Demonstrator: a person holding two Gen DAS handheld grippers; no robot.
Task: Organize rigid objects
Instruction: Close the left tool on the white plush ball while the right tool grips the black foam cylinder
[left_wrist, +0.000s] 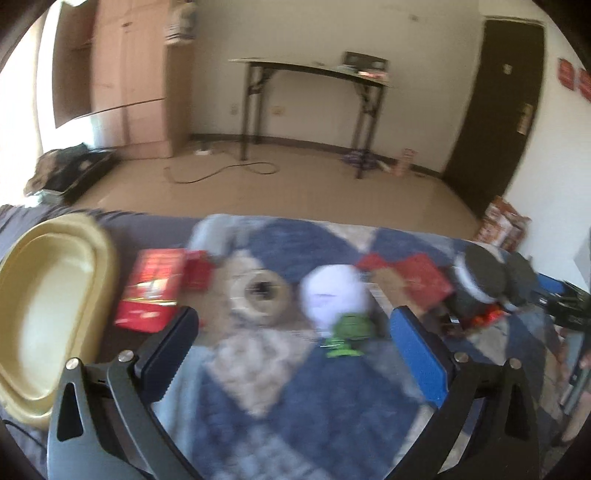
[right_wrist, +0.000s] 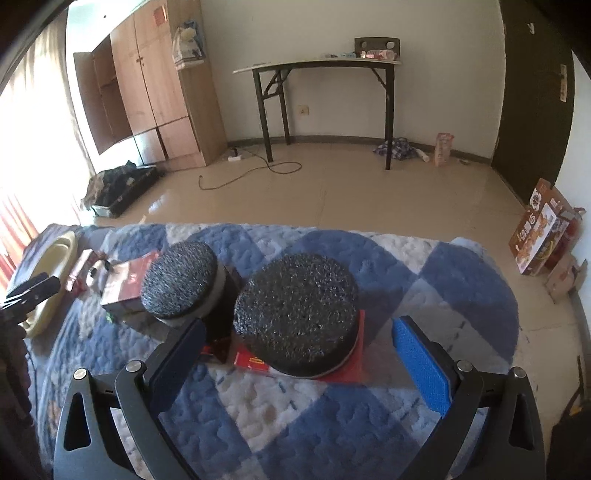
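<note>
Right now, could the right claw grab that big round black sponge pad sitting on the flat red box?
Probably yes. The right claw is open, and the big round black sponge pad lies just ahead between its fingers, with nothing in front of it.

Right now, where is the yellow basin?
In the left wrist view the yellow basin sits at the far left edge of the blanket, right beside the red box.

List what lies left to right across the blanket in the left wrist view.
Yellow basin → red box → tape roll → white ball → red booklet → black round sponges.
</note>
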